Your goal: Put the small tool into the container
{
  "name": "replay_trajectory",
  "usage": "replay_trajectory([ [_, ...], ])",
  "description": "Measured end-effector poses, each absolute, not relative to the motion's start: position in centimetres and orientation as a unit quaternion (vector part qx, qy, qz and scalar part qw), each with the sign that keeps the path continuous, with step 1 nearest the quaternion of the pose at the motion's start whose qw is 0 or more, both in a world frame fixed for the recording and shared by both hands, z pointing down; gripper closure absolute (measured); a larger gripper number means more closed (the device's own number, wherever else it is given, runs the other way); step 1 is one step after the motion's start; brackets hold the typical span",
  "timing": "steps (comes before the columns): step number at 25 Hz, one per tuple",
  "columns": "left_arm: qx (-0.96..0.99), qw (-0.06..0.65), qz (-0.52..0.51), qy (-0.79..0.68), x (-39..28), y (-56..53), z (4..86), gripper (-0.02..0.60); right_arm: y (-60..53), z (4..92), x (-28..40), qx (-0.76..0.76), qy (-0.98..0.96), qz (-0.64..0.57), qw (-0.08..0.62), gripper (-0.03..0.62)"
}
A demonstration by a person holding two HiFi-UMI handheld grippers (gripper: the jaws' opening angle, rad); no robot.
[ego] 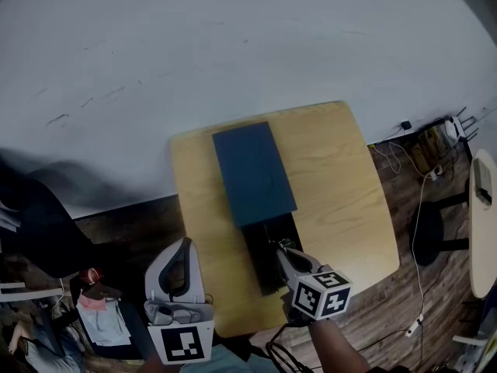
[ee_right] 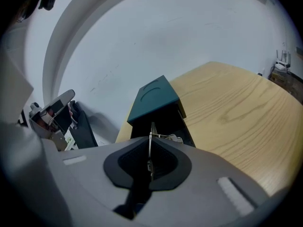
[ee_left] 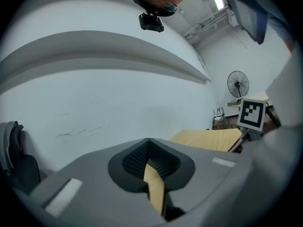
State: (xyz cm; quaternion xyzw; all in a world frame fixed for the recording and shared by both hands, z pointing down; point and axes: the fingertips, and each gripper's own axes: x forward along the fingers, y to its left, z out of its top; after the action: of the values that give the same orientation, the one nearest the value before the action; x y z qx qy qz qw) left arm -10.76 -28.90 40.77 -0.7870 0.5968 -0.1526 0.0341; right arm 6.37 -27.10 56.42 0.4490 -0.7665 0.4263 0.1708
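Head view: I see right gripper [ego: 281, 249] at open end of black container [ego: 262, 264]. Teal lid [ego: 252, 169] covers far part. Both sit on wooden table [ego: 342, 177]. Left gripper [ego: 183, 243] is apart, by table's left edge.

Left gripper view: jaws together, nothing between.

Right gripper view: jaws clamped on thin metal tool [ee_right: 150, 137], seen against container's dark opening.
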Motion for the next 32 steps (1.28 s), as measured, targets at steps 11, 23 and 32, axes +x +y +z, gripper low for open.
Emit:
replay_trajectory([
  [11, -0.784, 0.027, -0.159, 0.599, -11.9, -30.3, 41.7, 0.569, -28.4, 57.3, 5.2, 0.440, -0.764, 0.434, 0.184, 0.586],
  [23, -0.782, 0.026, -0.165, 0.601, -12.7, -30.4, 41.9, 0.569, -29.2, 57.5, 3.5, 0.423, -0.772, 0.445, 0.166, 0.586],
  [32, -0.778, 0.016, -0.160, 0.608, -13.0, -30.3, 42.1, 0.569, -30.0, 58.4, 3.3, 0.416, -0.769, 0.463, 0.148, 0.568],
])
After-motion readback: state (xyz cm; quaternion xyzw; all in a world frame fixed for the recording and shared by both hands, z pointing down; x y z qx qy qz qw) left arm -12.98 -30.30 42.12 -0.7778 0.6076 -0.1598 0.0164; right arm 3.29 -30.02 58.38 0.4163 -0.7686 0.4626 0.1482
